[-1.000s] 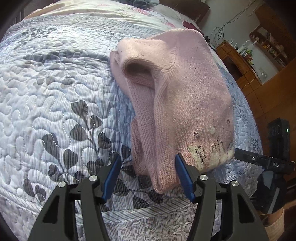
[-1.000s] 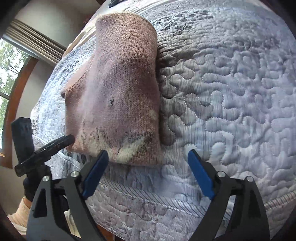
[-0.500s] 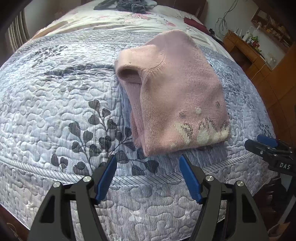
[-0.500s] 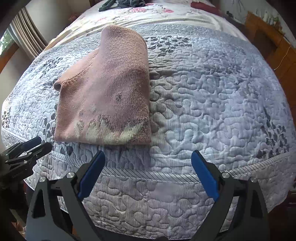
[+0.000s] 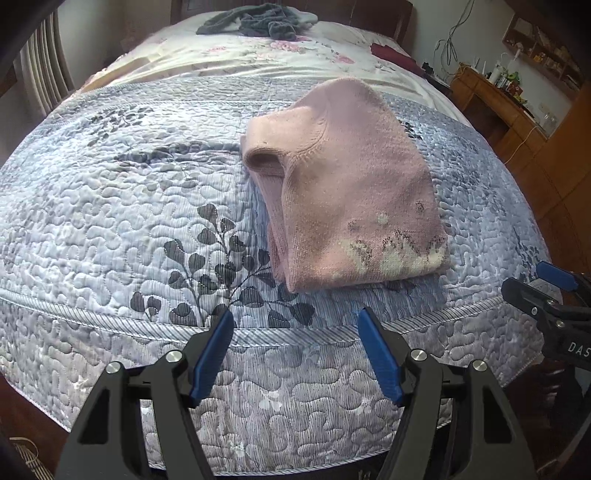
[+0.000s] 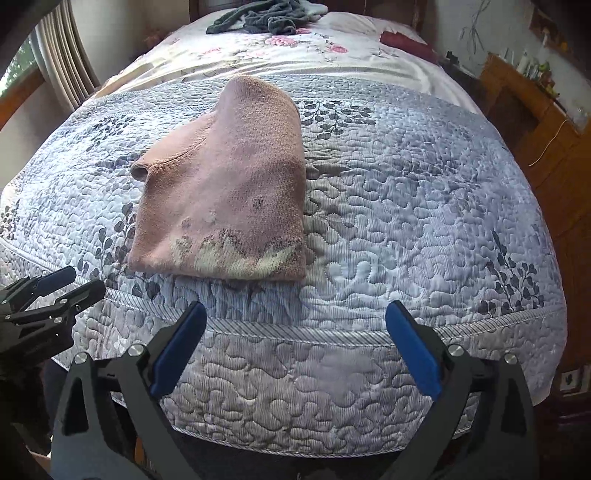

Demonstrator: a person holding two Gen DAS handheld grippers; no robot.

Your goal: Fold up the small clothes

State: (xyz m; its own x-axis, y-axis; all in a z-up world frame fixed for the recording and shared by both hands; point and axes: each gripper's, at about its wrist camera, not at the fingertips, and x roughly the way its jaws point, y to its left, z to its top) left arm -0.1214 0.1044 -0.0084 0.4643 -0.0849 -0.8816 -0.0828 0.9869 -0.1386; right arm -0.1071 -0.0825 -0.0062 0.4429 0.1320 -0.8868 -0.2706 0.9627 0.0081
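So the bed [image 5: 110, 206] has a blue-grey quilted cover with a leaf print, and the pink sweater [image 5: 351, 192] lies folded on it close to the near edge, cream and dark pattern along its near end, a bit right of the middle in the left view. Way back at the far edge there's a heap of grey clothes [image 6: 266, 16]. Both the left gripper [image 5: 295, 321] and the right gripper [image 6: 295, 314] hang off the near edge with fingers spread wide, holding nothing, clear of the sweater.

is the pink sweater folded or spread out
Folded: the pink sweater lies as a compact layered bundle on the quilt, both tongs open and clear.
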